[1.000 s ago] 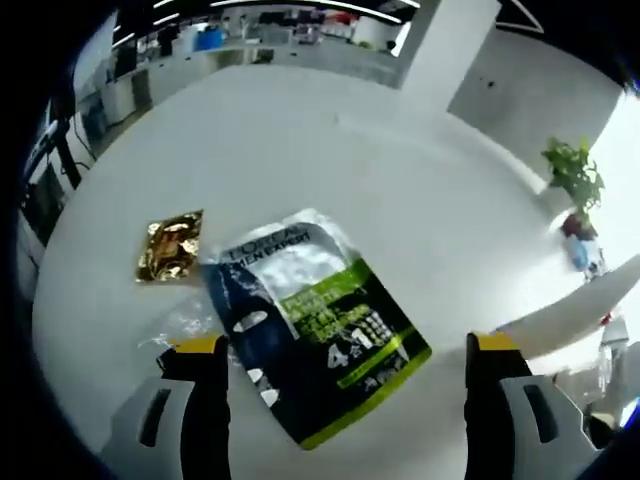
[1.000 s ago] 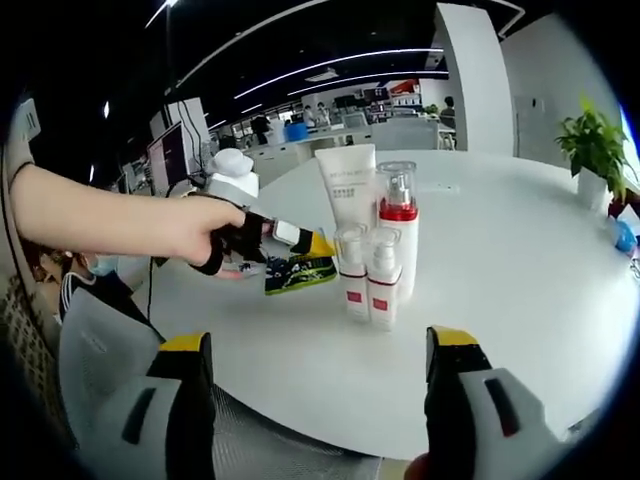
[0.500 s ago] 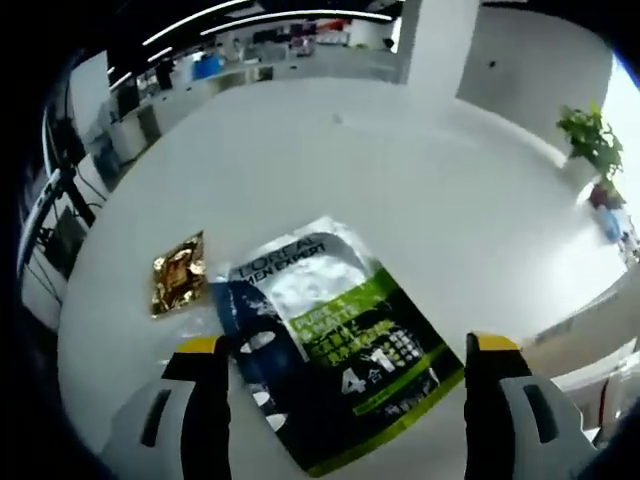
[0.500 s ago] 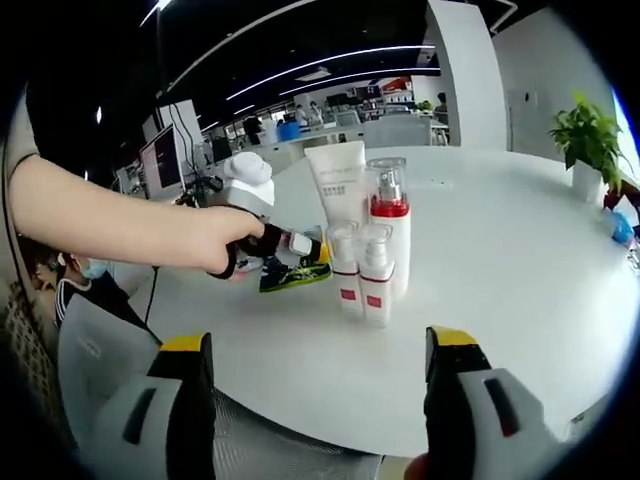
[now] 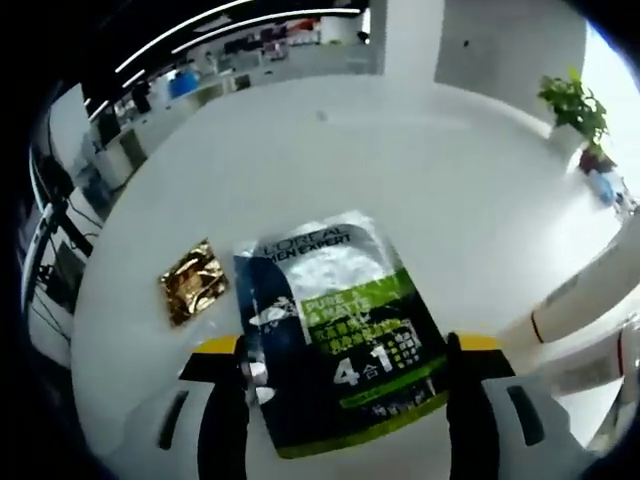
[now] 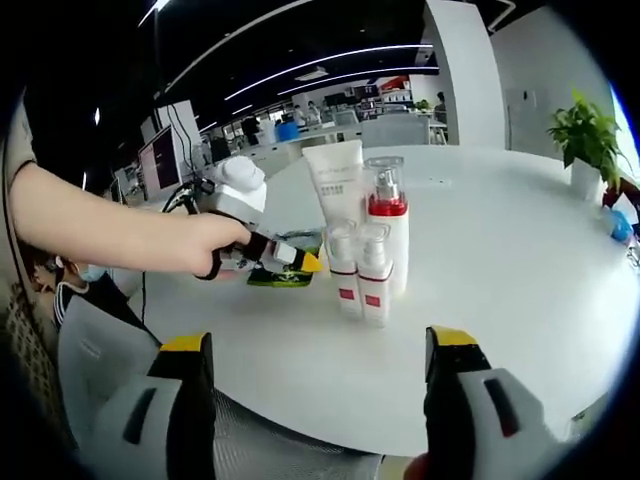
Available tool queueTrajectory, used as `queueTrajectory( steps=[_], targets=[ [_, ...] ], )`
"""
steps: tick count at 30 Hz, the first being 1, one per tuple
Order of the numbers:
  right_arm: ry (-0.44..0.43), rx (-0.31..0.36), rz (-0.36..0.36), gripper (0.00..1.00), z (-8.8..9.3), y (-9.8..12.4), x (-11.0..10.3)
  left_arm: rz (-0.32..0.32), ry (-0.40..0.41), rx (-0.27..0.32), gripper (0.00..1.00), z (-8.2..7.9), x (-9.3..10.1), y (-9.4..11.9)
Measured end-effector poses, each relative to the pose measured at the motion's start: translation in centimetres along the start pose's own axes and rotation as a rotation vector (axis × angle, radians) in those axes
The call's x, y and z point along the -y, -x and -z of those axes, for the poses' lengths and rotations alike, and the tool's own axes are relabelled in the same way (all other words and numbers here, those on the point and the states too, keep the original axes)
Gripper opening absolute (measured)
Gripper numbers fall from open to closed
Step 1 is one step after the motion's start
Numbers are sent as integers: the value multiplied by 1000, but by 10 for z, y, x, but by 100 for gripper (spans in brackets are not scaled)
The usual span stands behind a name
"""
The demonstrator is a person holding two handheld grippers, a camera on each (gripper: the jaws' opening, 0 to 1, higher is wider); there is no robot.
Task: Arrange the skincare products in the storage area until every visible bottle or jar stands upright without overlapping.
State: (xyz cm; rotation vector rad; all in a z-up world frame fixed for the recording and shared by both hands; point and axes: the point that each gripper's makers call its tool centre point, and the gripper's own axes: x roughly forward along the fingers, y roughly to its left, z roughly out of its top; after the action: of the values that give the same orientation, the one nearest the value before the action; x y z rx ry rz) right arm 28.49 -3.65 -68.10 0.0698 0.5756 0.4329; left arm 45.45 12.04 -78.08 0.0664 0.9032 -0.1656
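Observation:
A dark blue and green sachet lies flat on the white round table, between the jaws of my left gripper, which is open with a jaw at each side edge. A gold foil sachet lies to its left. In the right gripper view a hand holds the left gripper low over the sachet. Beside it stand a white tube, a red-collared pump bottle and two small red-labelled bottles, all upright. My right gripper hangs open near the table's front edge.
A potted plant and a blue object sit at the table's far right. The person's forearm reaches in from the left. Desks and monitors stand behind the table. Open tabletop lies right of the bottles.
The left gripper has come down closer to the dark sachet and its jaws have narrowed a little around it. The right gripper and the bottles have not moved.

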Motion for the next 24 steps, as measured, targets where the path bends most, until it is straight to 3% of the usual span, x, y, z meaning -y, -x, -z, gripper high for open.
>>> queueTrajectory(
  steps=[5, 24],
  targets=[
    [4, 1, 0, 87, 0, 0, 0, 30, -81, 26, 68, -2, 4, 5],
    [6, 3, 11, 87, -1, 1, 1, 50, -115, 18, 64, 3, 3, 13]
  ],
)
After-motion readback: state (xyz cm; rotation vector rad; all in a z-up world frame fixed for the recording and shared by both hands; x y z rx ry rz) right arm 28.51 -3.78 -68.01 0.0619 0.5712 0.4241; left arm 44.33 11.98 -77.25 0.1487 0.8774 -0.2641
